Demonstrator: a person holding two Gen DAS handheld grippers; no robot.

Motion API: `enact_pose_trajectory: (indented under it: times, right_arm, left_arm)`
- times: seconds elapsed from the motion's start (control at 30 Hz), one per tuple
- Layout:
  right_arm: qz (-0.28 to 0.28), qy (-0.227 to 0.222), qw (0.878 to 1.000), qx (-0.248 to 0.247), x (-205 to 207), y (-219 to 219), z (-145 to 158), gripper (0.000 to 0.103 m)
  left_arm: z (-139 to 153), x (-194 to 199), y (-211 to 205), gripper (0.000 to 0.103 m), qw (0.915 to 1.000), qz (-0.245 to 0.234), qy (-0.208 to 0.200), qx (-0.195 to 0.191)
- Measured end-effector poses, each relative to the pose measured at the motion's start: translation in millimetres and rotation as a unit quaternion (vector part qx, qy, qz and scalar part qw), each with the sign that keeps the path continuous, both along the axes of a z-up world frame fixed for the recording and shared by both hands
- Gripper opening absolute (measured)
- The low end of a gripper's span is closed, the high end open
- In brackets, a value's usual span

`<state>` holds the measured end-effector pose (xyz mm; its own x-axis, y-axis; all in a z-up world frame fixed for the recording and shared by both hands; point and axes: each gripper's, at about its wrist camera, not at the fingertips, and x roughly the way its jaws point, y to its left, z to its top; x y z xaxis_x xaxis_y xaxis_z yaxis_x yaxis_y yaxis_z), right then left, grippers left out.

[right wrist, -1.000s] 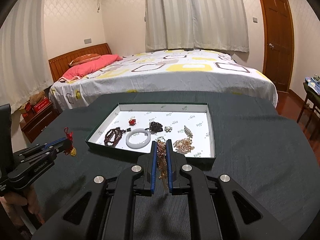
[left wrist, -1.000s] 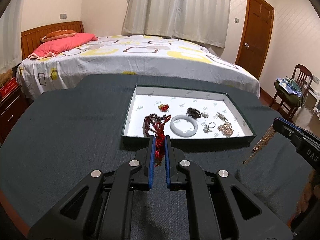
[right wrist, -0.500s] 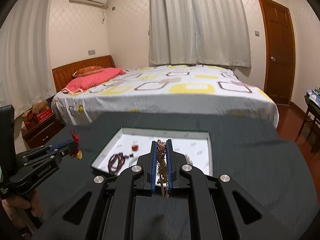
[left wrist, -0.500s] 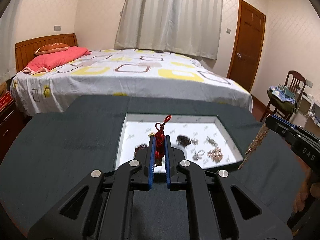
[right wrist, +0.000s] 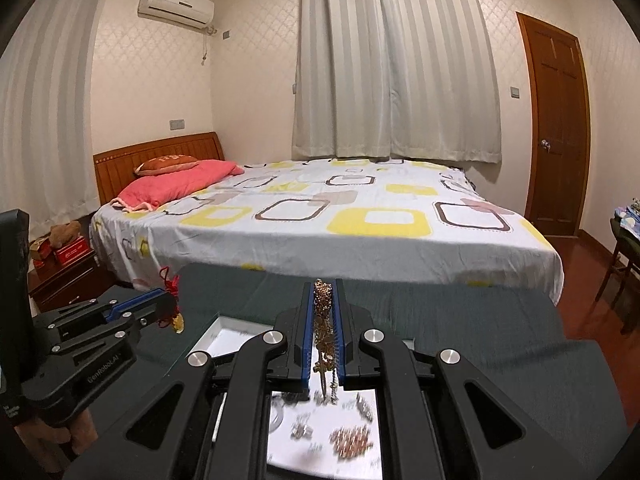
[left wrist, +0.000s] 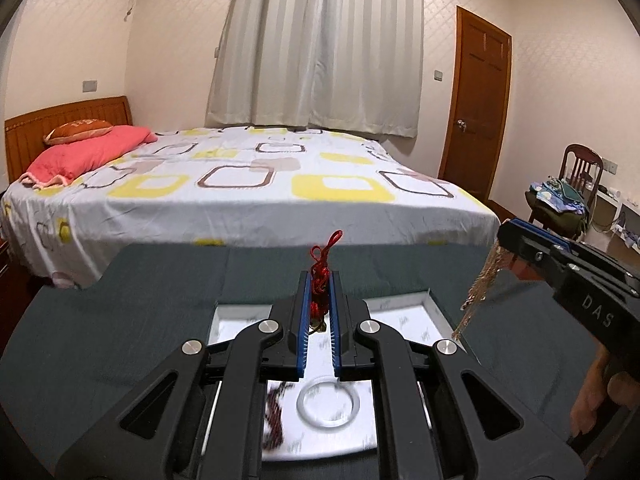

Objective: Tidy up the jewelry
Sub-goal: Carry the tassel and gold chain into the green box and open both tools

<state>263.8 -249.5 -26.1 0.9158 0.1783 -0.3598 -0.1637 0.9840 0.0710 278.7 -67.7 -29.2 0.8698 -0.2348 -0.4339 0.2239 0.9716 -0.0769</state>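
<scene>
Between the left gripper's (left wrist: 319, 304) pads, one red knotted charm (left wrist: 320, 280) is clamped; below lies one tray (left wrist: 434, 304) holding one pale bangle (left wrist: 329, 403). Right gripper (right wrist: 325, 308) is clamped on one gold chain (right wrist: 325, 320), above the same tray.

**Bedroom interior, evening light**

Cream patterned walls (right wrist: 256, 92); pale curtains (right wrist: 392, 80) drawn. Bed (right wrist: 328, 216) with yellow-and-brown squared sheet, pink pillow (right wrist: 180, 184), wooden headboard (right wrist: 160, 156). Wooden door (right wrist: 560, 128) at right. Air conditioner (right wrist: 176, 4) high on wall. Chair (left wrist: 576, 184) heaped with cloth. Reddish wooden floor (right wrist: 580, 264).
</scene>
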Motion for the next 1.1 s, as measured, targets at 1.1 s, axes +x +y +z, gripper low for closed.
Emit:
enact_pose_trajectory:
  times: [1.1]
  right_arm:
    - [-0.021,0.196,0.98,0.0,119,-9,-129,0.009]
  left_arm:
    - [-130,139,-36,0.009,0.9797,-0.001,0.197,0.035]
